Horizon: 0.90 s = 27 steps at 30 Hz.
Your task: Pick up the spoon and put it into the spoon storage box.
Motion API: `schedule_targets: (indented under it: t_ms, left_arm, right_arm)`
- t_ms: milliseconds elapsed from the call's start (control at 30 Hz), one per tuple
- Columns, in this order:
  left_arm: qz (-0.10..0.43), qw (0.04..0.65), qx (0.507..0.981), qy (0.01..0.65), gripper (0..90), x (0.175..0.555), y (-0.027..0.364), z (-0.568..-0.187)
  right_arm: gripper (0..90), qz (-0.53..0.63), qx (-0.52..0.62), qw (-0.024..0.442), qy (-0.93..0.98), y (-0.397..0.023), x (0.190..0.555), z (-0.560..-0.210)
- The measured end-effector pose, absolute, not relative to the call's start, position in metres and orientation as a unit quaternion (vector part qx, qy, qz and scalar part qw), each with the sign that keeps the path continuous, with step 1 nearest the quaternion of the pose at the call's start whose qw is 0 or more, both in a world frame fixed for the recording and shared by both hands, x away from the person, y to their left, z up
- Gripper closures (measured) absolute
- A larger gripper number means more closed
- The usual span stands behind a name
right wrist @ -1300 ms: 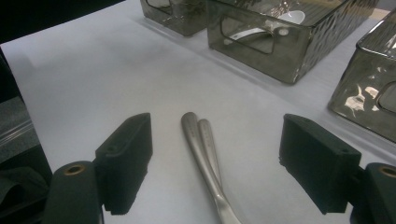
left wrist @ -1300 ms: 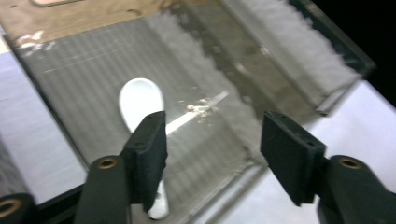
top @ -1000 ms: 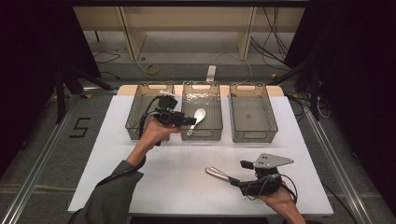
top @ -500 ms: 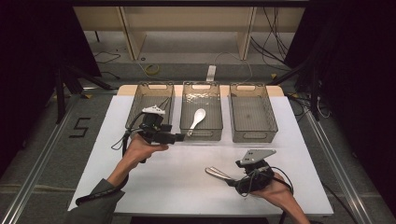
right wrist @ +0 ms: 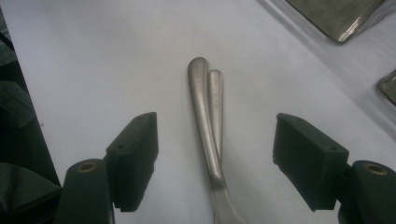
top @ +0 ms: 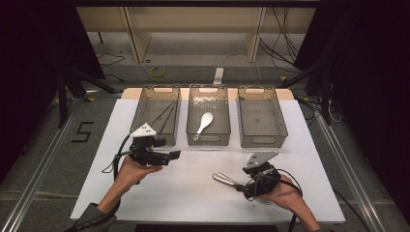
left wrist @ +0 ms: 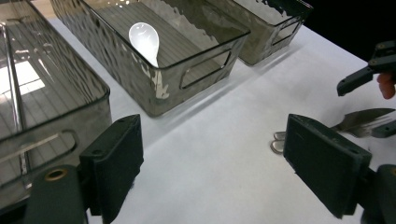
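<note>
My left gripper hangs over the white table just in front of the left bin, jaws spread wide with nothing between them; they have just been opening. Past those jaws, in the left gripper view, a white spoon lies in the middle bin. My right gripper sits low near the table's front edge, its jaws wide apart on either side of two metal handles lying side by side and touching, pads clear of them; these jaws have just been closing a little. From the high view the handles poke out leftward from my right gripper. The right bin stands well apart.
</note>
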<state>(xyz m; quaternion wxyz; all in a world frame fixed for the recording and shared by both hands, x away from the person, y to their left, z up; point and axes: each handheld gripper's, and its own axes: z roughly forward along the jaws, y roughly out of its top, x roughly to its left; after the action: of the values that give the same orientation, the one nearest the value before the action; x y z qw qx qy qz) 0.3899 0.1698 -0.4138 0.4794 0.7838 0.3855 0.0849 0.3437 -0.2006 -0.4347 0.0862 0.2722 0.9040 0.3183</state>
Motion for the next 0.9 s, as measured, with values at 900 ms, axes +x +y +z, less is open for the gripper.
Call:
schedule_targets:
  t_ms: [900]
  left_arm:
    - [0.111,0.506,0.772,0.370,16.3,0.363,0.180,-0.419]
  right_arm:
    - [44.2,0.248,0.237,0.075,0.936,-0.188,0.353,-0.440]
